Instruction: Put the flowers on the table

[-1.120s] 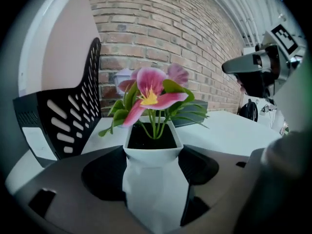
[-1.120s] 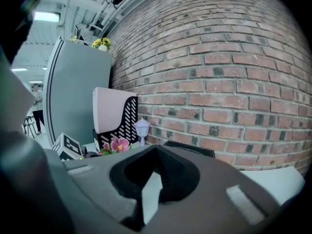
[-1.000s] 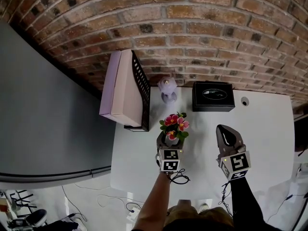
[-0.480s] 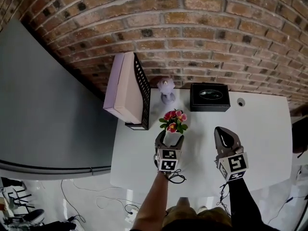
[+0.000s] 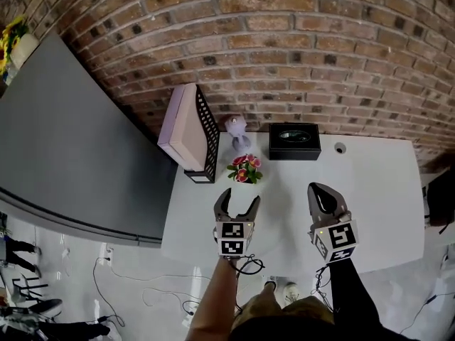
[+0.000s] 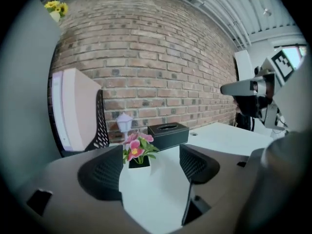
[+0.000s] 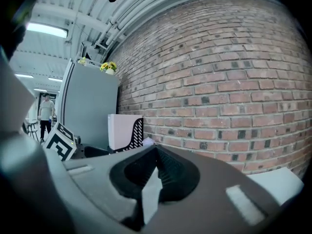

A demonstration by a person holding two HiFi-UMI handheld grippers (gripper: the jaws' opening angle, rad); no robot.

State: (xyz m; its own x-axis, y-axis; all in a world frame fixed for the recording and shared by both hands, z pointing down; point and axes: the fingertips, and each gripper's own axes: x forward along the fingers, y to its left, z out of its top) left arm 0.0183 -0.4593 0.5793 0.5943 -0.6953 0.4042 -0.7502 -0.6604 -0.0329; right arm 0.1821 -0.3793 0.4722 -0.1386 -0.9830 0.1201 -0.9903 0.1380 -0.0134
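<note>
A small pot of pink flowers (image 5: 244, 169) stands upright on the white table (image 5: 370, 183), near its back left part. In the left gripper view the flowers (image 6: 138, 150) sit a short way beyond the jaws, apart from them. My left gripper (image 5: 237, 206) is open and empty, just in front of the pot. My right gripper (image 5: 321, 195) hovers over the table's middle right, jaws shut with nothing between them (image 7: 154, 172).
A black mesh file holder with a pink box (image 5: 189, 130) stands at the table's back left. A small lilac lamp (image 5: 239, 130) and a black tissue box (image 5: 293, 141) sit along the brick wall. A grey partition (image 5: 71, 141) lies to the left.
My left gripper let go of the flower pot, opened and drew back toward me. The pot now stands alone on the table. The right gripper stayed shut, roughly in place.
</note>
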